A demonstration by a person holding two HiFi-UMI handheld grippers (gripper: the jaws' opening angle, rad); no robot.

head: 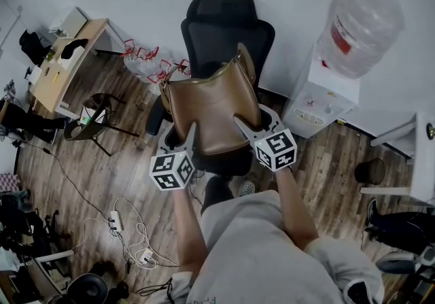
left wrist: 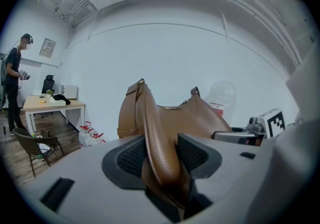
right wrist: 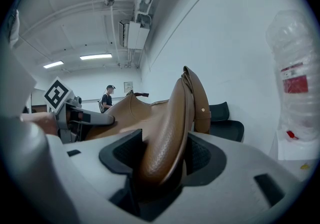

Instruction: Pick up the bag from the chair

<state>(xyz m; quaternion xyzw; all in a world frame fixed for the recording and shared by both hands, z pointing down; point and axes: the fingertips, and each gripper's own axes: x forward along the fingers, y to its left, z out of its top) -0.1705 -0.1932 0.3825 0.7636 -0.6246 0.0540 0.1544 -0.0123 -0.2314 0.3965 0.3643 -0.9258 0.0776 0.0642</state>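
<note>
Fingers (left wrist: 131, 158) of our left gripper (head: 189, 137) and right gripper (head: 250, 124) each pinch one end of the bag (head: 214, 109), its length spanning between them over the chair (head: 228, 27).

The left gripper (head: 182, 138) and right gripper (head: 255, 123) are light grey, each with a white cube (head: 172, 170) of black squares. Their pads (left wrist: 131, 156) are dark and bumpy. The shirt (head: 245, 255) is grey.

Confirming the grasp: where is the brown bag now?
The brown bag is at the head view's centre, in front of the black chair, the left gripper shut on its left edge, the right gripper on its right.
</note>
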